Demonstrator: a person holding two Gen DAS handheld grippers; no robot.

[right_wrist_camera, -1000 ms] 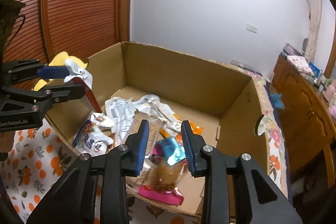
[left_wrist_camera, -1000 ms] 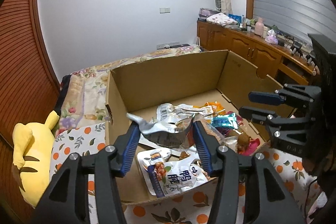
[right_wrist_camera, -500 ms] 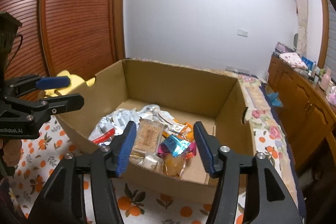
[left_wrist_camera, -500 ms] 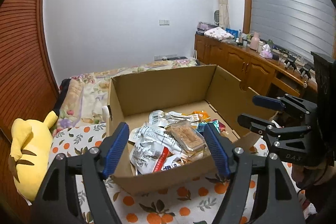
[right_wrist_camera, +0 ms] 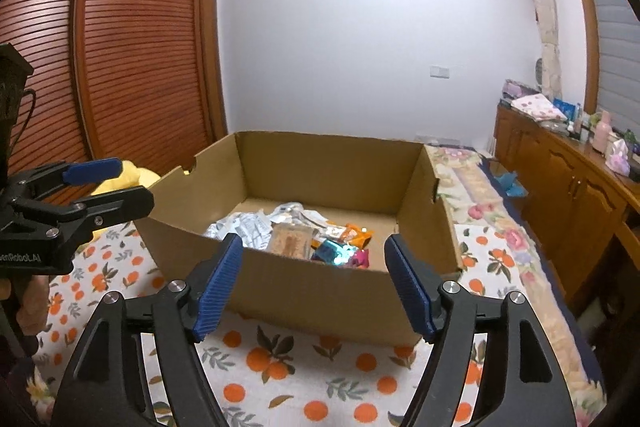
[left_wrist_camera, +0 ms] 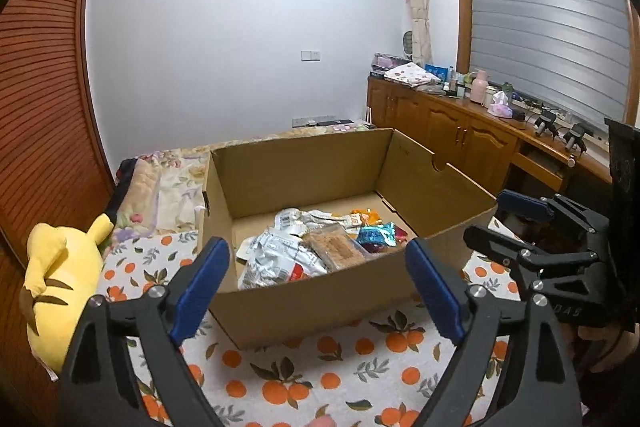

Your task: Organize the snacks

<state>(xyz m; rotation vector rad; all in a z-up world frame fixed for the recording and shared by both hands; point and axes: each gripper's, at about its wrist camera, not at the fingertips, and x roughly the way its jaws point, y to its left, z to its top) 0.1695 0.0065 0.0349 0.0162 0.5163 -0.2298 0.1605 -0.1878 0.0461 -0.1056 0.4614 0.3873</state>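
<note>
Both grippers hang clear of the cardboard box [left_wrist_camera: 320, 303], which sits on the orange-print bed cover [left_wrist_camera: 328, 379], and nothing lies loose on the cover around it in either view. That box is the biggest player here: open top, tall walls, near wall facing us. Every snack in view is already inside it, piled toward the near half of the floor.

Left gripper [left_wrist_camera: 320, 287] now: jaws have just been opening, they stand wide, and nothing is between them. Right gripper [right_wrist_camera: 314, 285], same story: just been opening, spread wide and empty, framing the near wall from this side.

So I read this as the moment after a drop, with tidying inside the box as the likely step. To do it well, go in over the near wall, not through it; that cardboard edge will snag a low finger. Come down from above, jaws kept wide.

Silver foil packets [left_wrist_camera: 276, 259] take up the left of the heap, crinkly and slippery, so pinch a sealed edge, not the puffed middle. Next, the clear biscuit pack [left_wrist_camera: 334, 247] leans on top; I'd lift that first, since it pins the others. Smallest, the blue wrapper [right_wrist_camera: 332, 251] and the orange one [right_wrist_camera: 356, 233] beside it: one gripper each, light squeeze.
</note>
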